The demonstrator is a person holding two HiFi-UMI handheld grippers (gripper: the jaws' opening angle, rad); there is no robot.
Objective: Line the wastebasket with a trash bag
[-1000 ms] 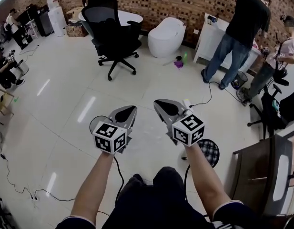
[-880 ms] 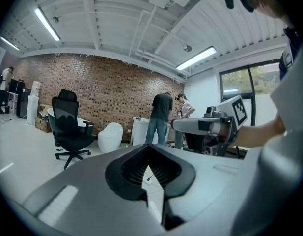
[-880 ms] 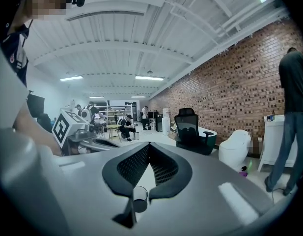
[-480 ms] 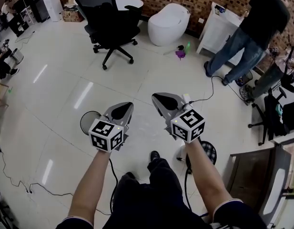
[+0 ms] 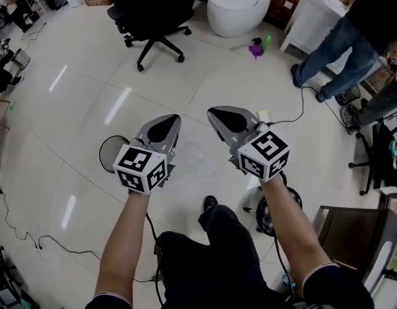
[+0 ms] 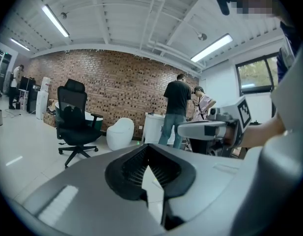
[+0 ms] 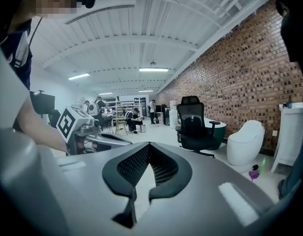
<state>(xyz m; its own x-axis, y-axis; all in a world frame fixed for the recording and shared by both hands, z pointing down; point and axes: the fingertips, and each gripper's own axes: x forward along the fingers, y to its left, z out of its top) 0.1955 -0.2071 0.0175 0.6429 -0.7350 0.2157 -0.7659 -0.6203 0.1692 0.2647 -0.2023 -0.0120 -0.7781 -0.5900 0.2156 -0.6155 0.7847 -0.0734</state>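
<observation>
Wastebasket (image 5: 110, 154) half hidden behind left tool (image 5: 169, 121)

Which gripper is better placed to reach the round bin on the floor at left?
Left, probably: the round bin sits beside the left gripper, on its outer side, while the right gripper is farther across. Both are shut and empty.

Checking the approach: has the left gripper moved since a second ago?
Yes: the left gripper has shifted right against the round bin on the floor, uncovering more of it.
</observation>
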